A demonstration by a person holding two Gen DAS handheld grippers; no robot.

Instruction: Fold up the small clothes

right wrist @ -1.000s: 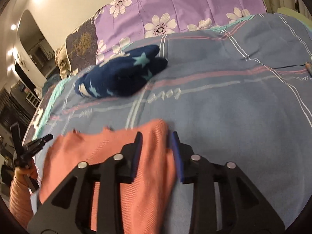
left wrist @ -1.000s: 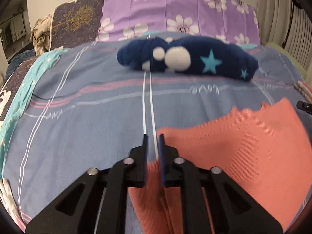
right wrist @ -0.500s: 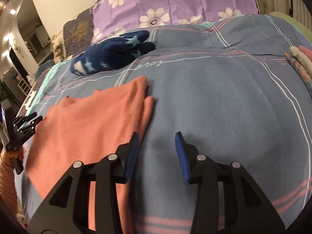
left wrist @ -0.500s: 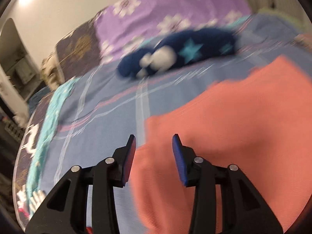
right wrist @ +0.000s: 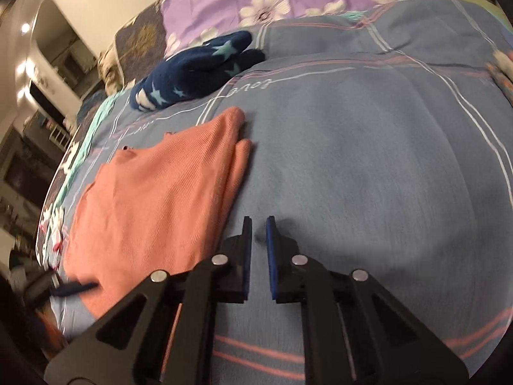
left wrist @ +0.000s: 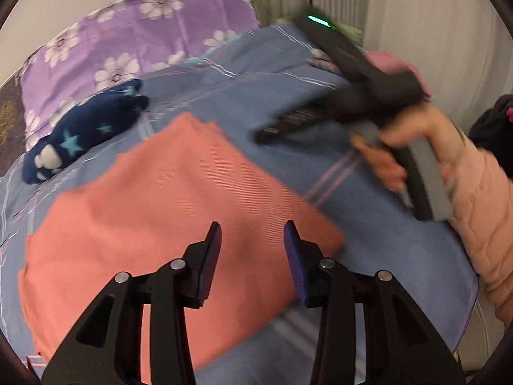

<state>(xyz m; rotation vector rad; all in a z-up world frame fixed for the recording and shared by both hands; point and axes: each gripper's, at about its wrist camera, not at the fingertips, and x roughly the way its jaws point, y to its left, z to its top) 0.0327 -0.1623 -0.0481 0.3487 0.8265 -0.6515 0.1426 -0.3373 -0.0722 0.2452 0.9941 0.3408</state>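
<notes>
- A bed (right wrist: 368,166) covered in a blue-grey striped sheet is seen beneath both grippers, filling most of both views.
- A purple flowered pillow (left wrist: 128,48) is seen at the far end of the bed, well beyond the fingers.
- A coral garment (left wrist: 154,218) is laid flat on the sheet. In the left view it is spread under and ahead of the fingers; in the right view it is seen to the left of the fingers, its folded edge just beside the left finger.
- A navy starred garment (right wrist: 195,70) is bunched near the pillow, well apart from both grippers and beyond the coral garment.
- The right gripper (right wrist: 258,231) is held over bare sheet. Its jaws have just been closing, with a narrow gap left and nothing between them.
- The left gripper (left wrist: 252,240) is held above the near part of the coral garment. Its fingers are apart and nothing is clamped.
- The right hand (left wrist: 413,147), in a pink padded sleeve (left wrist: 481,211), is seen blurred to the right of the left fingers.
</notes>
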